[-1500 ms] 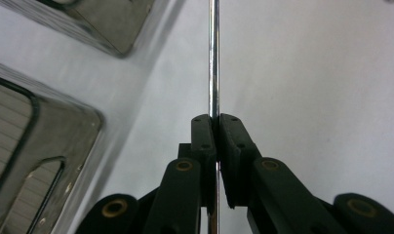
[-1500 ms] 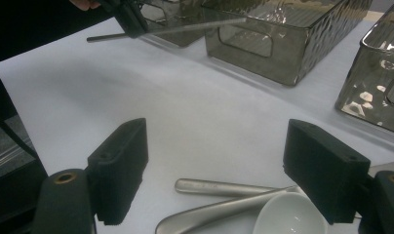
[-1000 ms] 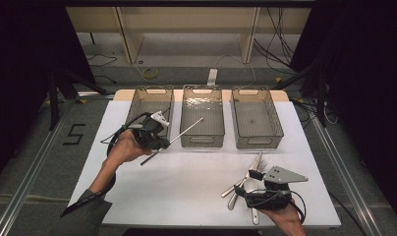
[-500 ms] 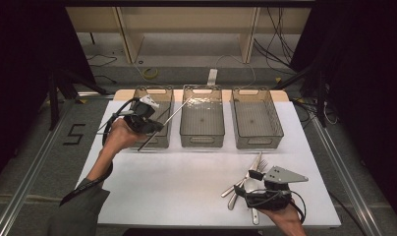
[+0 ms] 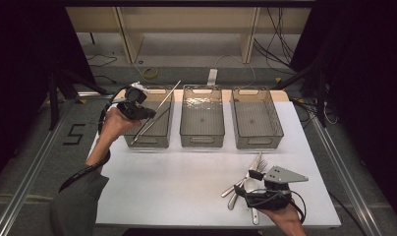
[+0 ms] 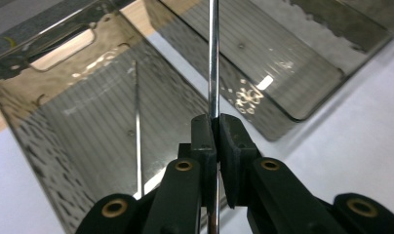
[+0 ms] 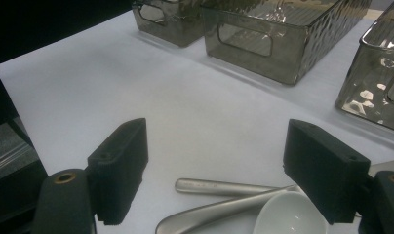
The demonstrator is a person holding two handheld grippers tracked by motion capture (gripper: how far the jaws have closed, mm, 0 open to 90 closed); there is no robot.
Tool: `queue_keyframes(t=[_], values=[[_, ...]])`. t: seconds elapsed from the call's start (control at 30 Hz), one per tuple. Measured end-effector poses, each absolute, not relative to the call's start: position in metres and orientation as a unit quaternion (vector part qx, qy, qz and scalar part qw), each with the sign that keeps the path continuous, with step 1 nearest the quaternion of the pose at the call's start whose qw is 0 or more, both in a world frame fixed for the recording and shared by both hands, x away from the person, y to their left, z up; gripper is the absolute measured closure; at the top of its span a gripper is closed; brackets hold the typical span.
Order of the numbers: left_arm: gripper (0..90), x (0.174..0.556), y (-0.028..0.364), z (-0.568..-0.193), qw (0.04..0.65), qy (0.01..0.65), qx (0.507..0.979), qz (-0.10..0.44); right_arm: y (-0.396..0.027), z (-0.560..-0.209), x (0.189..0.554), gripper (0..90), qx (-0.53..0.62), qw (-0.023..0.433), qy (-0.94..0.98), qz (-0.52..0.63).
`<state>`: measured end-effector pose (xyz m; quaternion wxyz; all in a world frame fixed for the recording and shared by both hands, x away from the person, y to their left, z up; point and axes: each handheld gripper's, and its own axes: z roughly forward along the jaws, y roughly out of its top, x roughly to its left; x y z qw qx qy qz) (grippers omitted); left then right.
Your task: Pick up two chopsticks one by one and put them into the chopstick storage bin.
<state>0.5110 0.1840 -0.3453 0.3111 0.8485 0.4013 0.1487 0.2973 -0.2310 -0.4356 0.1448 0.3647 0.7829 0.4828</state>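
White table below me: my left gripper clamps a metal rod, its long axis slanting over the leftmost bin directly beneath; my right gripper gapes empty.

bg: white table top | beyond claws: pale wood shelving, grey floor w/ loose cables | left of left claw: "5" floor mark | sides: black, dark
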Motion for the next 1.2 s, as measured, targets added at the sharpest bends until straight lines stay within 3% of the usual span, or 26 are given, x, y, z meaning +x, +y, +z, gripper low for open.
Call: queue_keyframes(t=[1.2], values=[[84.7, 0.556, 0.200, -0.362, 0.305, 0.452, 0.820, 0.174, -0.232, -0.437, 0.298, 25.4, 0.363, 0.140, 0.784, 0.484]])
